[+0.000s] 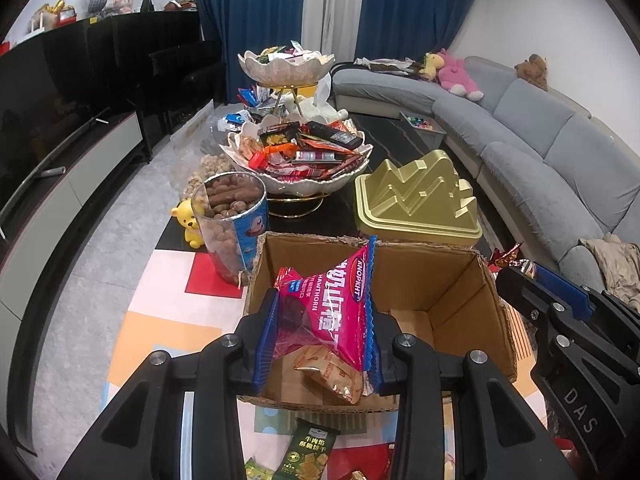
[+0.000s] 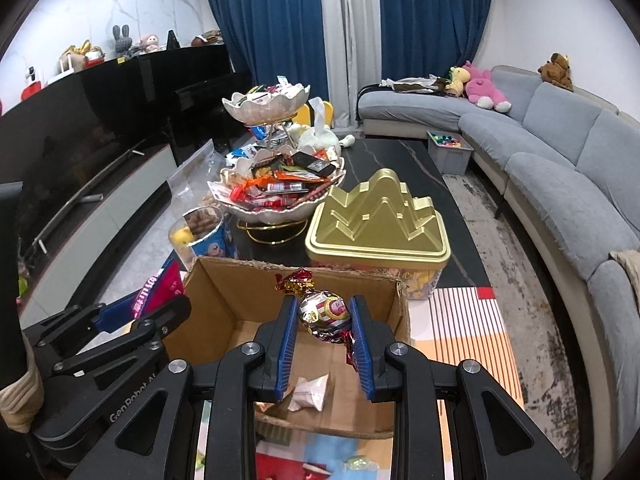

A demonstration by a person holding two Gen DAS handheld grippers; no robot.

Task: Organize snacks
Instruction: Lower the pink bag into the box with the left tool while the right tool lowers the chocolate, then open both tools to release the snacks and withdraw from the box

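Note:
An open cardboard box (image 1: pixel 440 276) stands on the colourful mat straight ahead. My left gripper (image 1: pixel 324 304) is shut on a pink hawthorn snack packet (image 1: pixel 340 292), held upright over the box's near left part. A tan biscuit packet (image 1: pixel 332 372) lies inside the box below it. In the right wrist view, my right gripper (image 2: pixel 324 316) is shut on a foil-wrapped candy (image 2: pixel 324 310) with a red and gold twist, over the box (image 2: pixel 240 288). A small white packet (image 2: pixel 310 394) lies on the box floor. Each gripper shows at the edge of the other's view.
Behind the box stand a gold mountain-shaped tin (image 1: pixel 416 200), a two-tier bowl stand heaped with snacks (image 1: pixel 296 160), a clear jar of brown snacks (image 1: pixel 230 220) and a yellow bear toy (image 1: pixel 190 222). A green cracker packet (image 1: pixel 310 448) lies near me. A grey sofa (image 1: pixel 560 140) curves along the right.

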